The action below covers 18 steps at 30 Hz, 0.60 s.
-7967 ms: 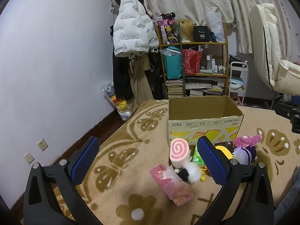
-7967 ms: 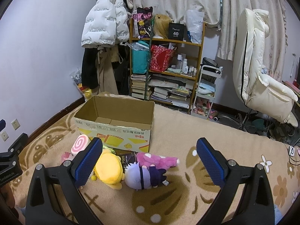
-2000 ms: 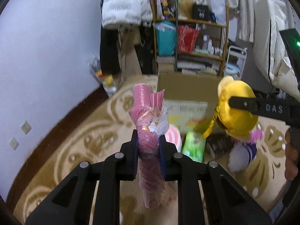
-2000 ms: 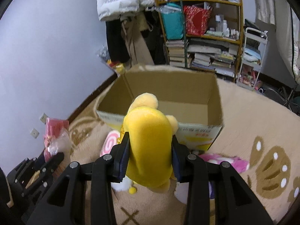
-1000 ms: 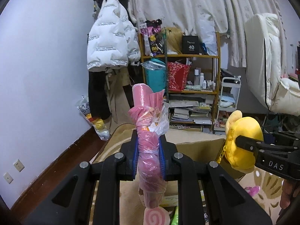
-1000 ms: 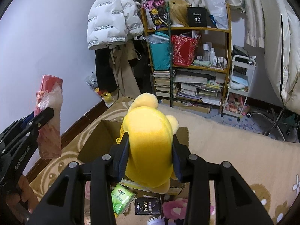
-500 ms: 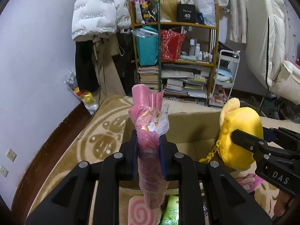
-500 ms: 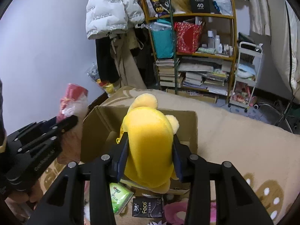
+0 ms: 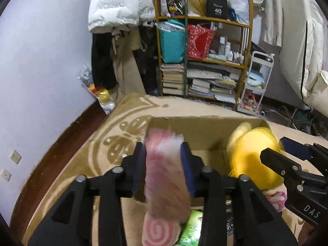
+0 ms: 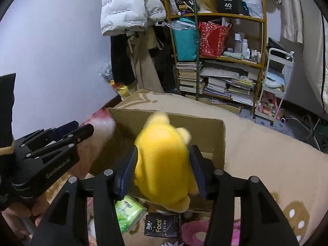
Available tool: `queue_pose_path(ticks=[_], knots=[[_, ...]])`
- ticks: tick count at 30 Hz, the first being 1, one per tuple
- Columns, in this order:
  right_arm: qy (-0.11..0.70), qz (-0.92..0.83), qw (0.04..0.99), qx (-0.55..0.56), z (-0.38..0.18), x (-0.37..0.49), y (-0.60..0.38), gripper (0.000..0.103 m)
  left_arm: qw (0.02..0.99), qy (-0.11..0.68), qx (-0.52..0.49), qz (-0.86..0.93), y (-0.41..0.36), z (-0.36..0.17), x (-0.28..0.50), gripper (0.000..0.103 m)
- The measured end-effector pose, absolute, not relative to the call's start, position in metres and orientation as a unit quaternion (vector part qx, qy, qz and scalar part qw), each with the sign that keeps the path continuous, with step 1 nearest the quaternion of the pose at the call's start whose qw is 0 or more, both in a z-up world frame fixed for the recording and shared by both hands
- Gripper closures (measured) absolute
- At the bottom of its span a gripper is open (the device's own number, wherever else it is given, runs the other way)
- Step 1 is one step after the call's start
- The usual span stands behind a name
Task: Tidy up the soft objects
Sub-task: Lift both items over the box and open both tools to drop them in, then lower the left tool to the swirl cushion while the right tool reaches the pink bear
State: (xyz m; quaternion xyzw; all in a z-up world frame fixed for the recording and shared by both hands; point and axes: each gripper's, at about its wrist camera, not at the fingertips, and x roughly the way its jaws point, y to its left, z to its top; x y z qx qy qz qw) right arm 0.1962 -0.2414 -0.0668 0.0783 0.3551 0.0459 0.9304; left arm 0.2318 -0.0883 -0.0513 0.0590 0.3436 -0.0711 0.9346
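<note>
An open cardboard box (image 9: 203, 131) (image 10: 217, 141) stands on the carpet. My left gripper (image 9: 164, 164) has its jaws parted wide; the pink plastic-wrapped packet (image 9: 164, 170) is blurred between them over the box's left end, also in the right wrist view (image 10: 100, 121). My right gripper (image 10: 163, 169) has its jaws parted too, and the yellow plush (image 10: 164, 164) (image 9: 254, 157) is blurred between them over the box's right part. Whether either gripper still holds its object I cannot tell.
On the carpet in front of the box lie a pink swirl cushion (image 9: 157, 232), a green packet (image 10: 128, 212), a black "Face" packet (image 10: 162, 226) and a pink plush (image 10: 194, 231). A cluttered shelf (image 10: 217, 47), a white cart (image 10: 274, 82) and hanging coats (image 10: 131, 20) stand behind.
Both grippers' jaws have widened from a tight grip. The pink packet and the yellow plush now blur and sit lower, above the box opening.
</note>
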Motion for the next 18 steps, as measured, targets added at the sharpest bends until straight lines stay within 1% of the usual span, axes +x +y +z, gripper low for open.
queue_pose_path(ticks=[1, 2, 3, 5, 6, 7, 8, 10, 13, 14, 16, 18], knots=[[0.354, 0.045, 0.931, 0.076, -0.066, 0.195, -0.241, 0.038, 0.936, 0.339, 0.059, -0.069, -0.087, -0.048, 0.230, 0.049], [0.353, 0.044, 0.932, 0.075, -0.064, 0.193, -0.239, 0.035, 0.938, 0.334, 0.059, -0.068, -0.086, -0.045, 0.228, 0.046], [0.351, 0.045, 0.932, 0.076, -0.063, 0.192, -0.238, 0.032, 0.940, 0.330, 0.061, -0.067, -0.085, -0.042, 0.226, 0.046], [0.350, 0.047, 0.932, 0.078, -0.060, 0.189, -0.236, 0.030, 0.940, 0.331, 0.060, -0.065, -0.082, -0.037, 0.224, 0.044], [0.351, 0.046, 0.932, 0.076, -0.058, 0.188, -0.235, 0.026, 0.940, 0.332, 0.055, -0.064, -0.079, -0.035, 0.223, 0.043], [0.350, 0.042, 0.933, 0.072, -0.056, 0.185, -0.235, 0.021, 0.940, 0.333, 0.051, -0.064, -0.076, -0.032, 0.222, 0.039], [0.348, 0.039, 0.934, 0.069, -0.054, 0.182, -0.234, 0.020, 0.939, 0.333, 0.048, -0.064, -0.073, -0.030, 0.220, 0.034], [0.346, 0.036, 0.935, 0.067, -0.050, 0.177, -0.234, 0.014, 0.940, 0.332, 0.047, -0.062, -0.067, -0.026, 0.215, 0.030], [0.341, 0.027, 0.936, 0.078, -0.043, 0.167, -0.239, 0.002, 0.939, 0.334, 0.043, -0.070, -0.061, -0.021, 0.208, 0.018], [0.341, 0.024, 0.936, 0.081, -0.041, 0.164, -0.241, 0.001, 0.938, 0.335, 0.045, -0.076, -0.059, -0.019, 0.204, 0.015], [0.343, 0.017, 0.936, 0.080, -0.037, 0.160, -0.243, 0.001, 0.938, 0.331, 0.047, -0.088, -0.056, -0.014, 0.197, 0.013], [0.342, 0.012, 0.936, 0.080, -0.033, 0.156, -0.246, 0.001, 0.941, 0.323, 0.046, -0.089, -0.053, -0.011, 0.190, 0.008]])
